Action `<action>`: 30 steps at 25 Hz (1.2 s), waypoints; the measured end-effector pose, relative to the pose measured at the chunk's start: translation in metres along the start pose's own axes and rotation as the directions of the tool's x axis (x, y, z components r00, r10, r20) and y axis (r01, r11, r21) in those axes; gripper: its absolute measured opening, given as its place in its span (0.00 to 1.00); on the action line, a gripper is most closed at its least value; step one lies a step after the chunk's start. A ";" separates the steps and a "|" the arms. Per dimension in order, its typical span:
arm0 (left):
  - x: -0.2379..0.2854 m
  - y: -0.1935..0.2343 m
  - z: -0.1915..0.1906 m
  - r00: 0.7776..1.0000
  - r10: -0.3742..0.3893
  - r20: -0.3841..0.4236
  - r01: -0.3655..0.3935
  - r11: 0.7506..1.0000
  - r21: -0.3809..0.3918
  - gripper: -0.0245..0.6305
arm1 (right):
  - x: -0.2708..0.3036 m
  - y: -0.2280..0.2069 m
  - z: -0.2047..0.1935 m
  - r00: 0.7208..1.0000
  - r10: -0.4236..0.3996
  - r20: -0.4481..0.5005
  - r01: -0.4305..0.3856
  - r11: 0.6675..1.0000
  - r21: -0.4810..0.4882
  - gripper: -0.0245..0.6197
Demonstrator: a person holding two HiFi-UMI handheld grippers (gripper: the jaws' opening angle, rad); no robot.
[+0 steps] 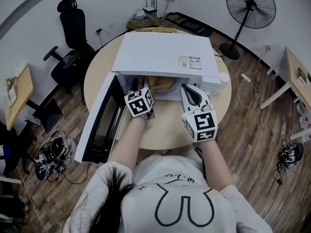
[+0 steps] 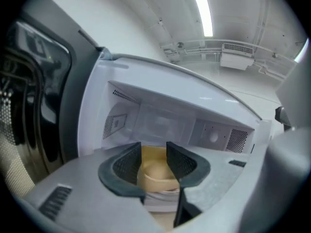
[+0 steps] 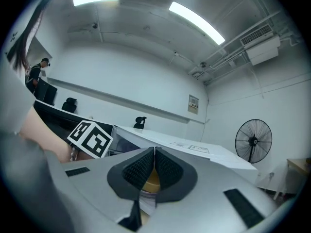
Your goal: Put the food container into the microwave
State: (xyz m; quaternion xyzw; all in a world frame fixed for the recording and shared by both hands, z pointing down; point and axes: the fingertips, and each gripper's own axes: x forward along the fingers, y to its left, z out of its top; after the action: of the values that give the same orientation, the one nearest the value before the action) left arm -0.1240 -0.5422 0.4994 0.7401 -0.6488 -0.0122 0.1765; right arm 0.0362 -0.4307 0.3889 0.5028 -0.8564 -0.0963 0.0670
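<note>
- My left claw [image 2: 154,152] is wide open. The pads are apart and not pressing on anything, and the food container [image 2: 155,170] shows in the gap just past the tips.
- My right claw [image 3: 154,152] is closed, pads meeting at the tips. A sliver of the tan container peeks through the little gap under them, but I honestly can't tell if it's touching.
- The container is inside the microwave [image 1: 165,52], right at the front of the cavity, around the middle of the head view.
- It sits flat, tan top facing up, with a white part underneath.
- Long axis: the strip I can see runs left to right across the opening. The microwave's top hides the rest, so I can't say more than that.
- The door [image 1: 104,115] hangs open toward the lower left of the head view.
- The microwave is on a round wooden counter [image 1: 167,125], with both claws up at its mouth.
- A standing fan [image 1: 250,6] is in the upper right, well away.
</note>
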 end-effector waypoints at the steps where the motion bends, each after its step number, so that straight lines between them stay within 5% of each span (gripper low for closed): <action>1: -0.003 -0.002 0.000 1.000 -0.004 -0.006 0.004 1.000 0.005 0.27 | 0.000 -0.002 0.002 1.000 -0.003 -0.003 0.003 1.000 0.011 0.09; 12: -0.015 -0.004 0.011 1.000 -0.012 -0.023 0.012 1.000 0.029 0.27 | 0.008 -0.015 0.014 0.999 -0.009 -0.037 0.012 0.998 0.067 0.09; 30: -0.060 -0.012 0.027 0.999 0.035 0.004 -0.035 0.994 0.103 0.27 | -0.003 -0.013 0.031 0.995 0.089 -0.040 -0.087 0.995 0.052 0.09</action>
State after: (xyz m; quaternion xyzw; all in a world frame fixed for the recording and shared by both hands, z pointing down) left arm -0.1288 -0.4896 0.4582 0.7368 -0.6615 0.0234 0.1376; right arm 0.0421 -0.4310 0.3559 0.4681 -0.8782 -0.0608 0.0767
